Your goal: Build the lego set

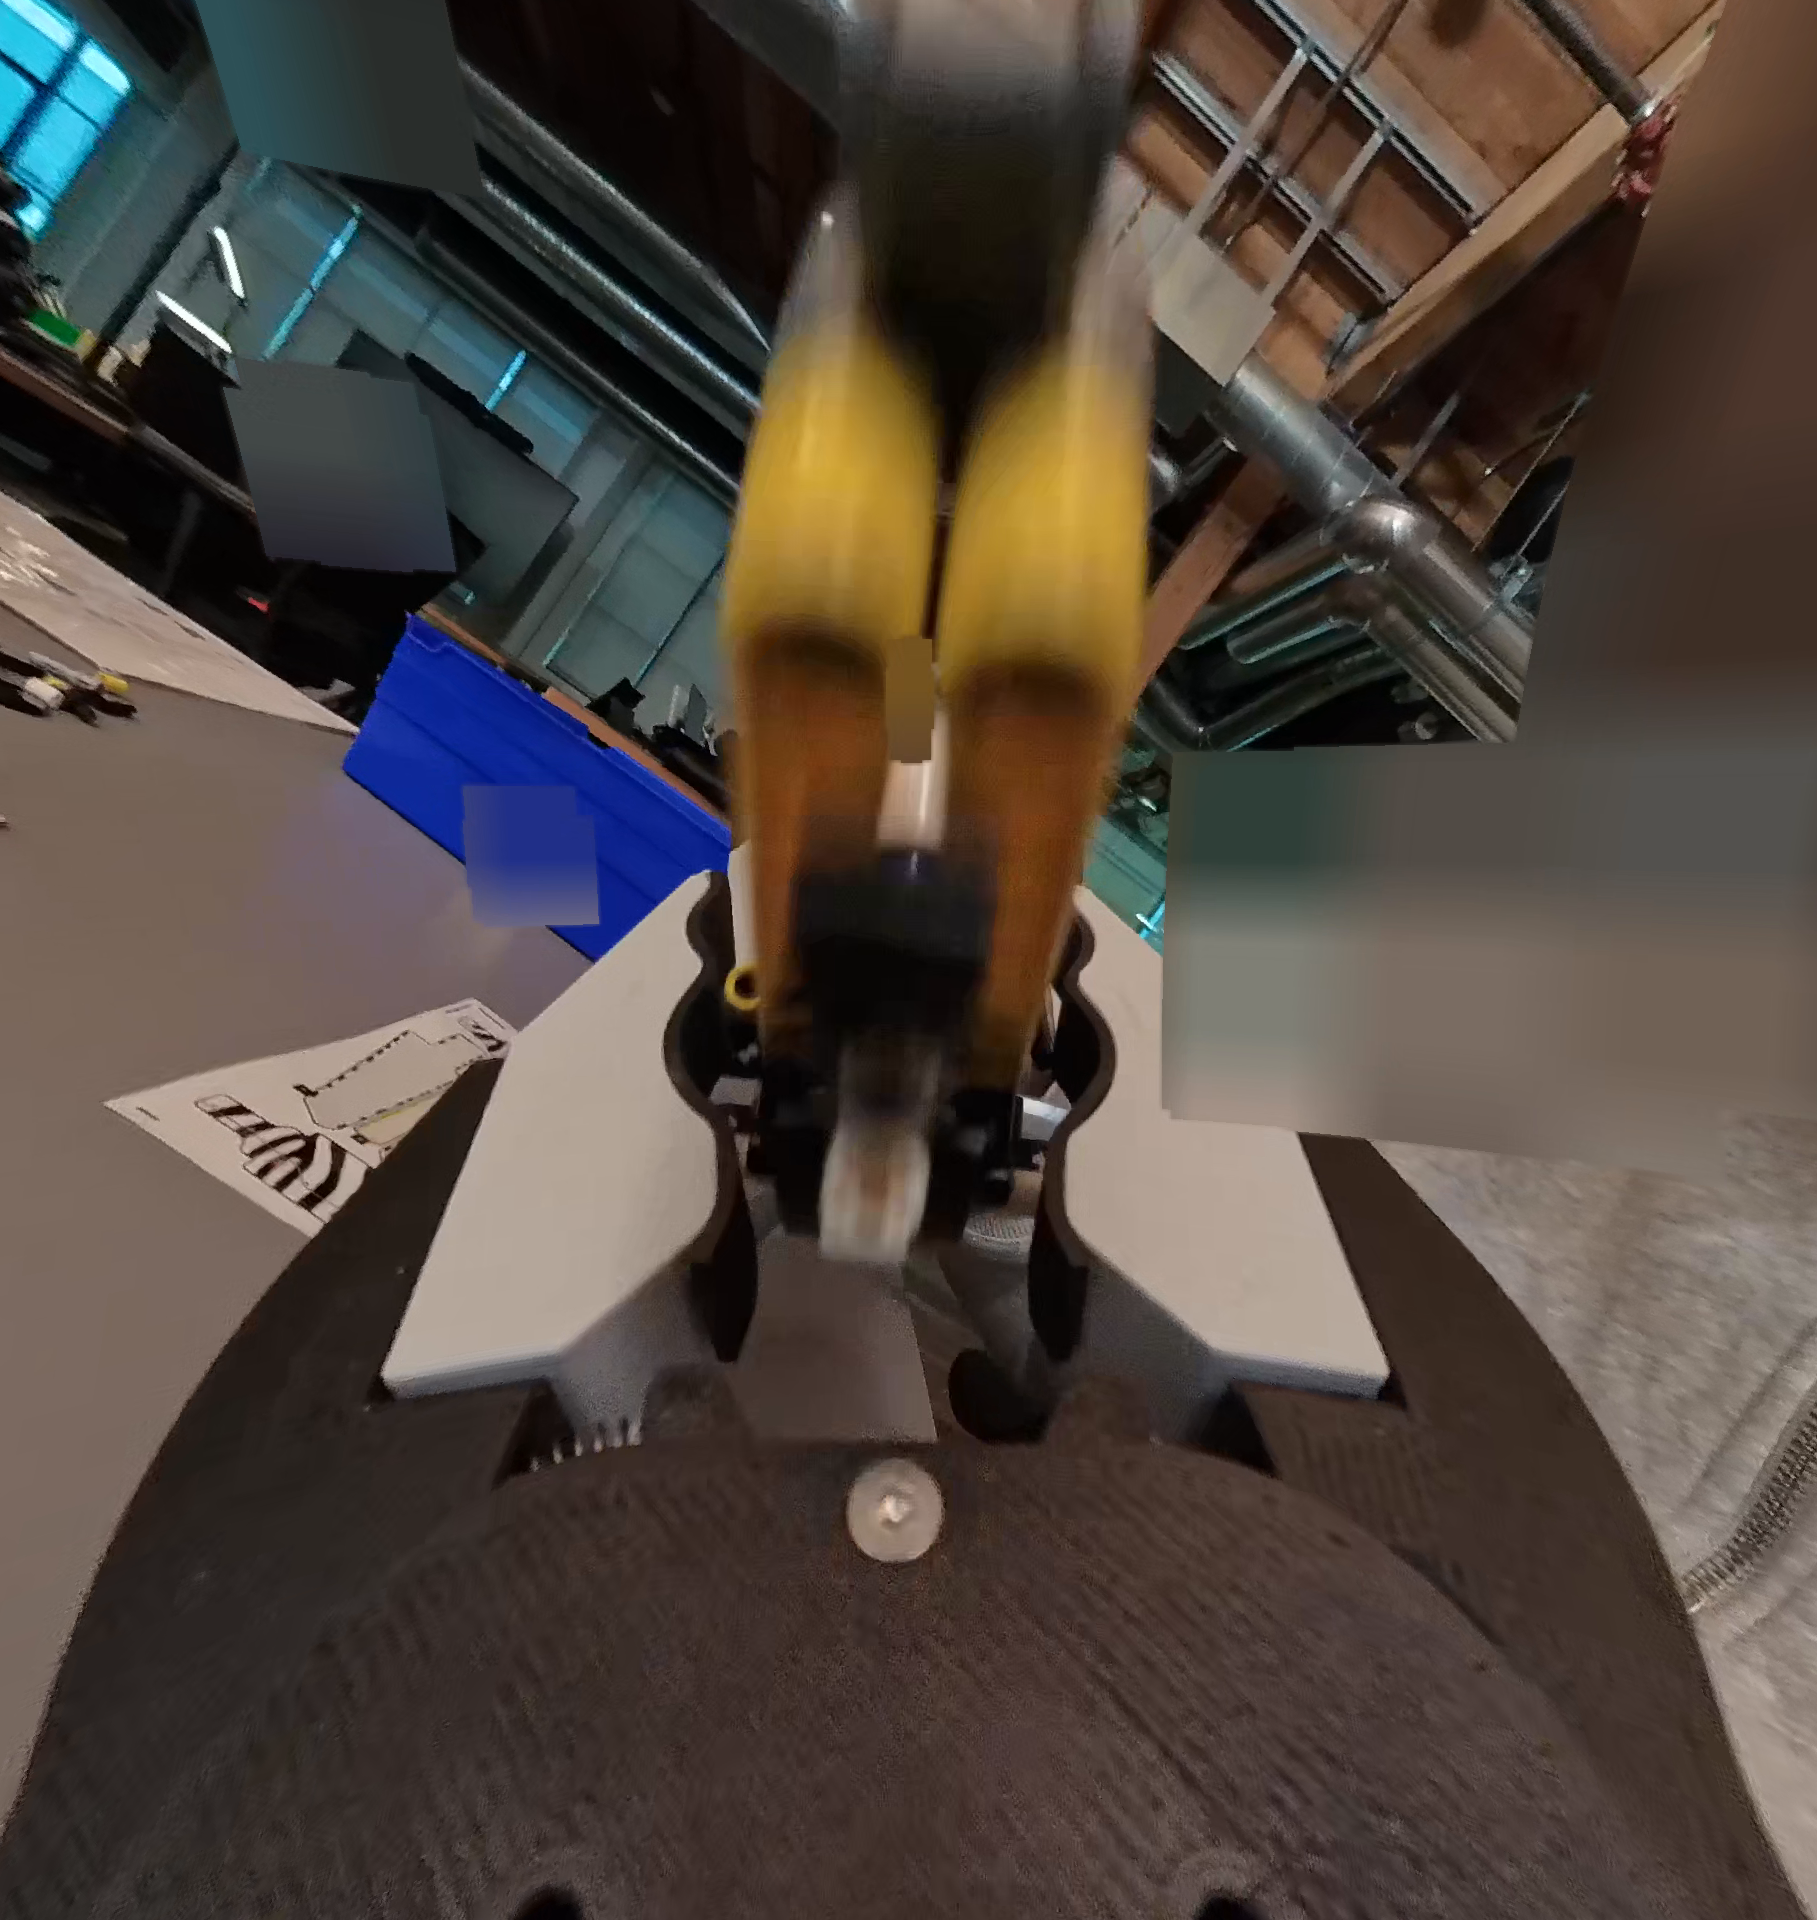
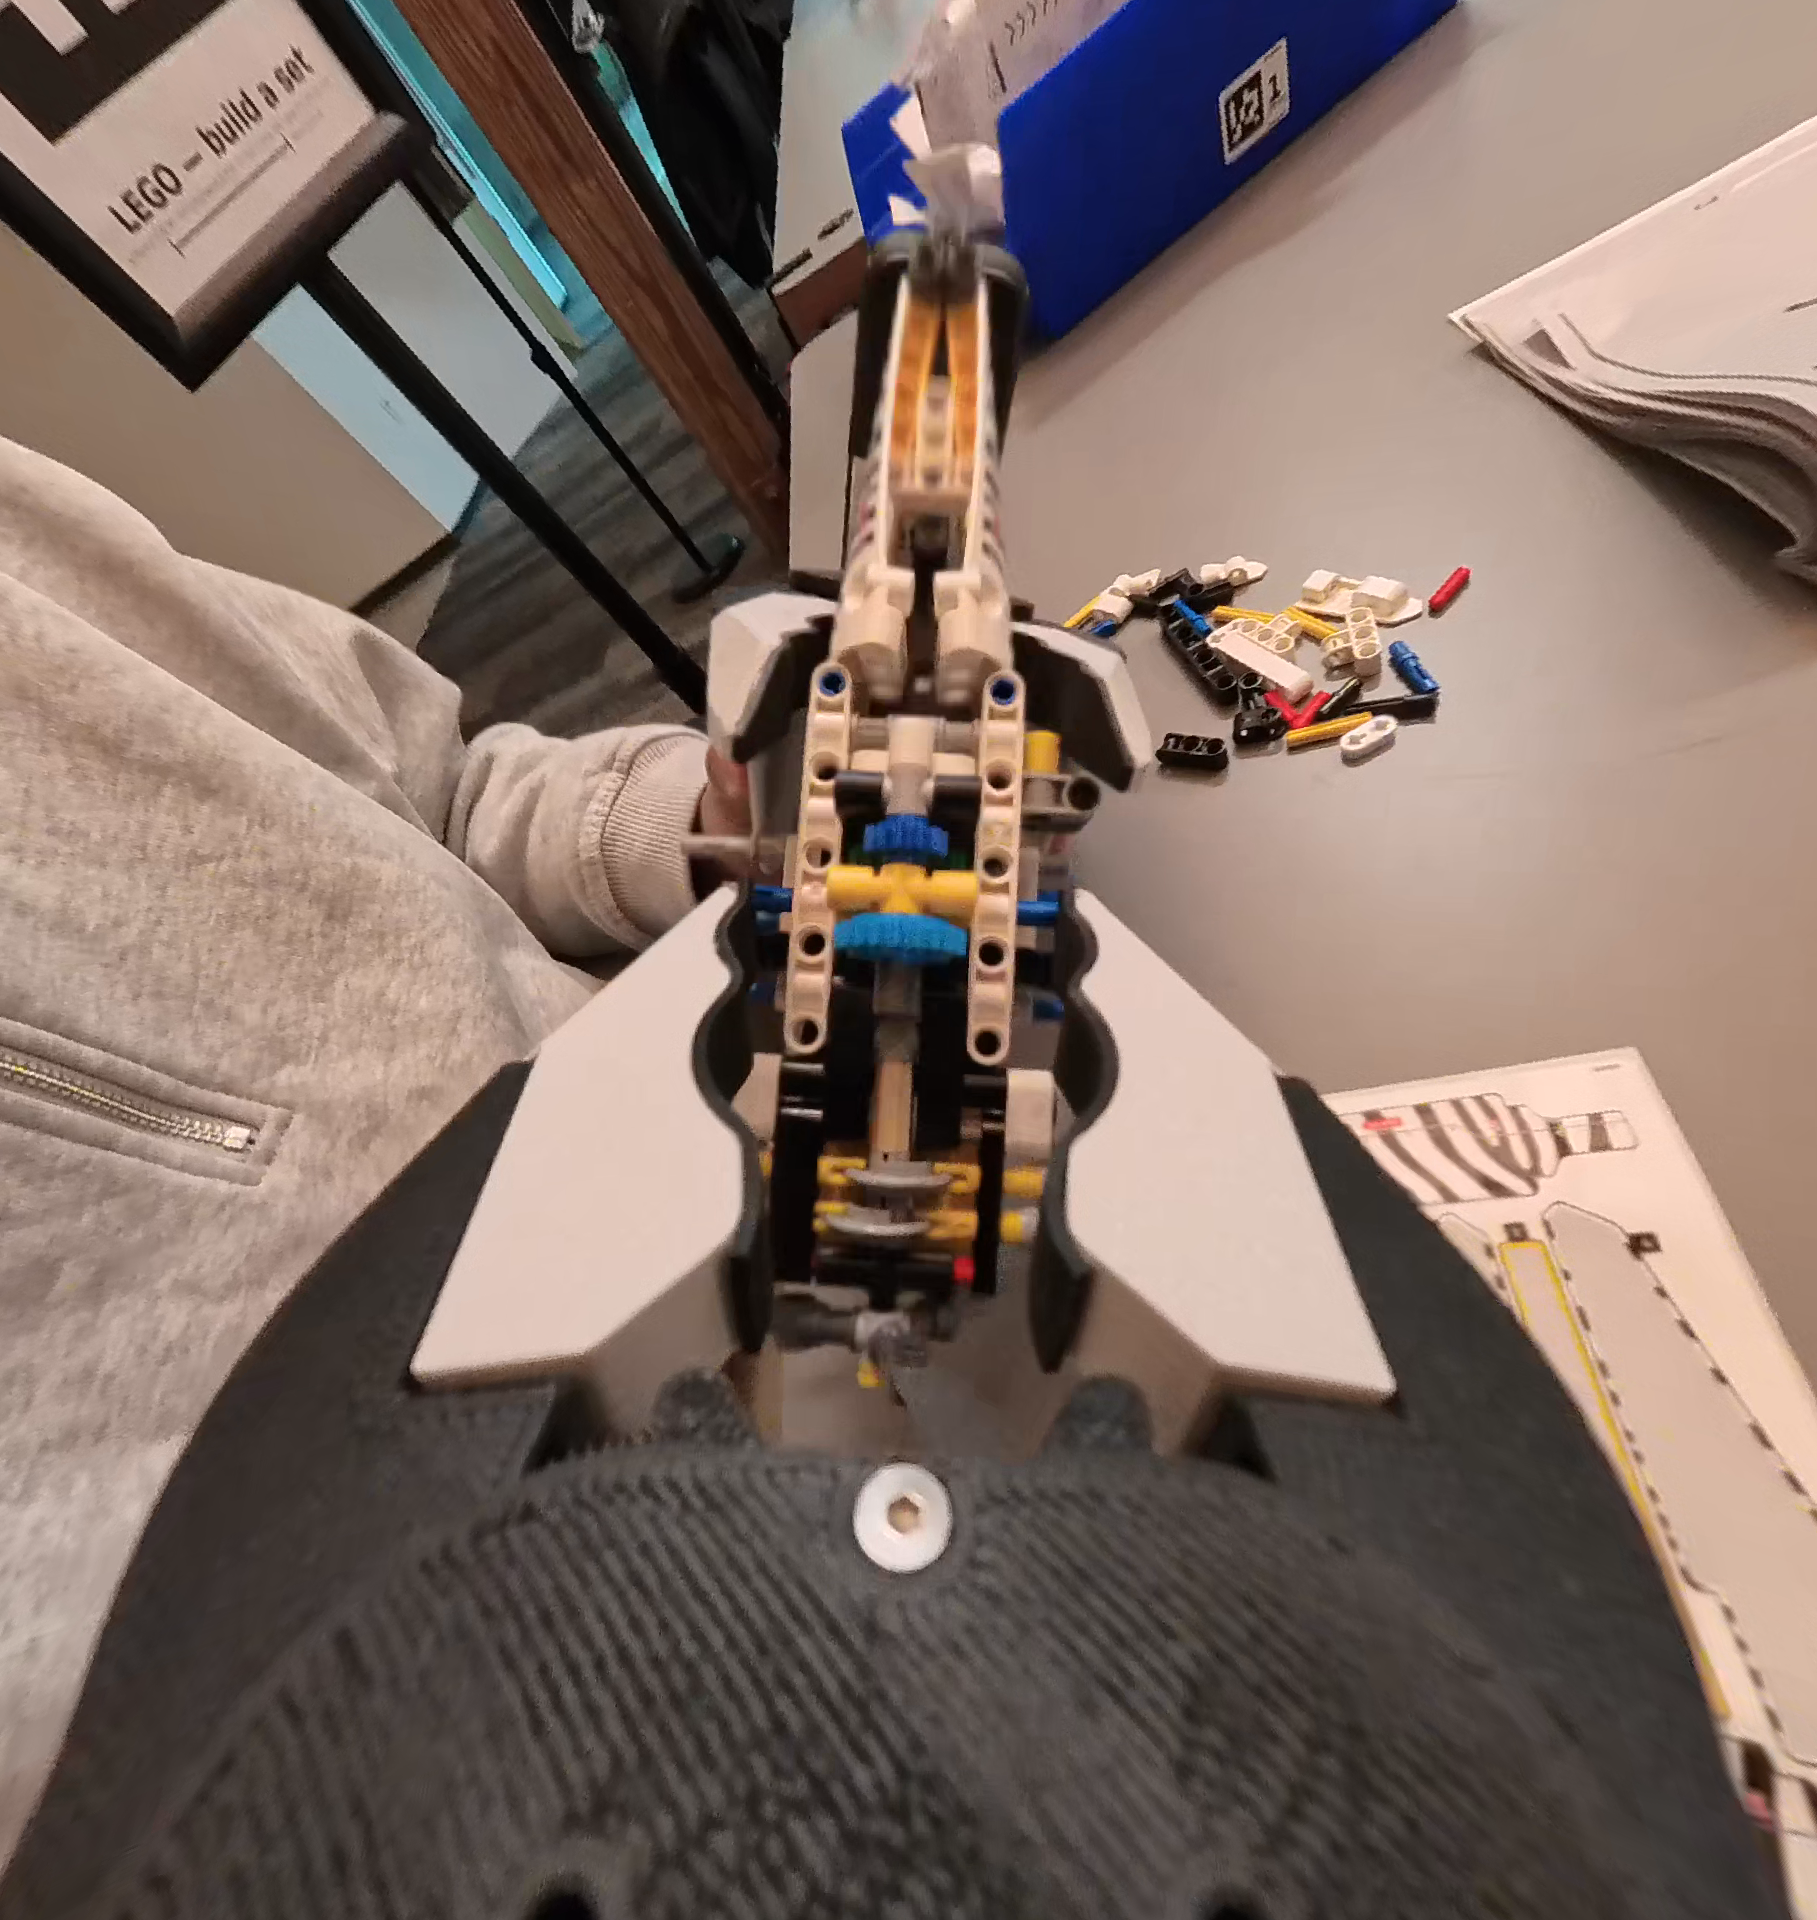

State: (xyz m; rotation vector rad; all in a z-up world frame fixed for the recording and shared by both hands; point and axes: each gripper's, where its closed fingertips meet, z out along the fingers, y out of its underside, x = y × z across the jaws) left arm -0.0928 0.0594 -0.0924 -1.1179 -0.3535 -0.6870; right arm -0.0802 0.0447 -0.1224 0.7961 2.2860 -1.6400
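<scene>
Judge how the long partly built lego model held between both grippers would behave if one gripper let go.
The lego model is long and narrow, gripped near one end by the right gripper, so it would probably droop or lever out. Its pinned beams look rigid but may pop apart under bending. The left gripper steadies another part.

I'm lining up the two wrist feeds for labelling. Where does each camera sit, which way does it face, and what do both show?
Left wrist view: on the left gripper, looking along its jaws up toward ceiling pipes; they close on the long yellow, white and black lego model; a grey hoodie at right.
Right wrist view: on the right gripper, looking down over the grey table; jaws grip the model's other end; grey sleeve at left.
Shared: the model, blue plastic bin, printed sticker sheet.
</scene>
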